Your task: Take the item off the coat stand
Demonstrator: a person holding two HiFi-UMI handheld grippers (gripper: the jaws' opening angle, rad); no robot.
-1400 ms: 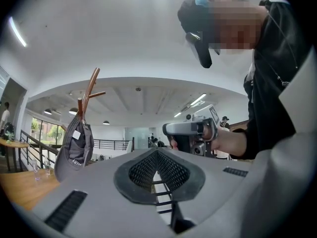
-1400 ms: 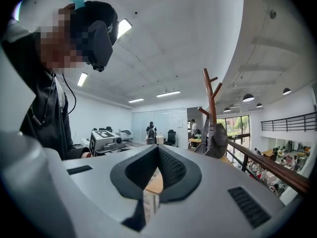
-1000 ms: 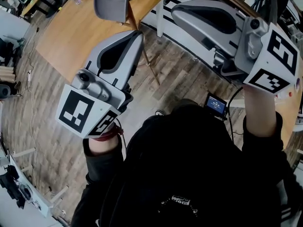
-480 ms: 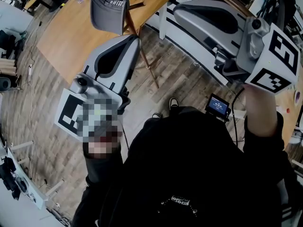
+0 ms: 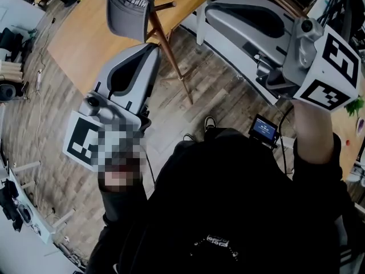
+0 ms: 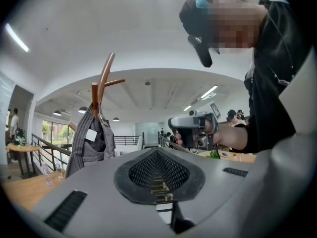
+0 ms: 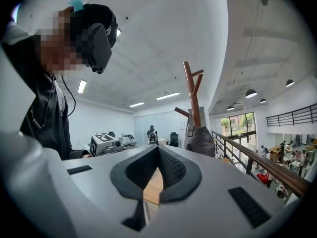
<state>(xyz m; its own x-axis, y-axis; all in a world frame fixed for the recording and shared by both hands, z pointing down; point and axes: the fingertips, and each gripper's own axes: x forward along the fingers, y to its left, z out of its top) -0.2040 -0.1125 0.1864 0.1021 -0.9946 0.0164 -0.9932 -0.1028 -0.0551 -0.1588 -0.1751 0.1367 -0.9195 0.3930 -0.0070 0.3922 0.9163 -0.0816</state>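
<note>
A grey striped cap (image 5: 126,9) hangs on a wooden coat stand (image 5: 169,51) at the top of the head view. My left gripper (image 5: 151,48) points towards it, its tip just below the cap and beside the pole. Its jaws are shut with nothing in them. My right gripper (image 5: 210,15) is held to the right of the stand, also shut and empty. In the left gripper view the cap (image 6: 88,144) hangs to the left of the closed jaws (image 6: 157,155), under the stand's pegs (image 6: 103,81). The right gripper view has the cap (image 7: 200,139) ahead and slightly right of the jaws (image 7: 158,155).
A wooden table (image 5: 85,36) stands behind the coat stand. A white rail with a dark stripe (image 5: 234,53) runs under my right gripper. A small screen (image 5: 263,128) hangs by my waist. A metal railing (image 7: 250,165) runs along the right, and a person (image 7: 152,133) stands far off.
In the head view the cap and stand have slid lower and further into the picture. The left gripper has shifted to the lower left. Both grippers have stayed shut.
</note>
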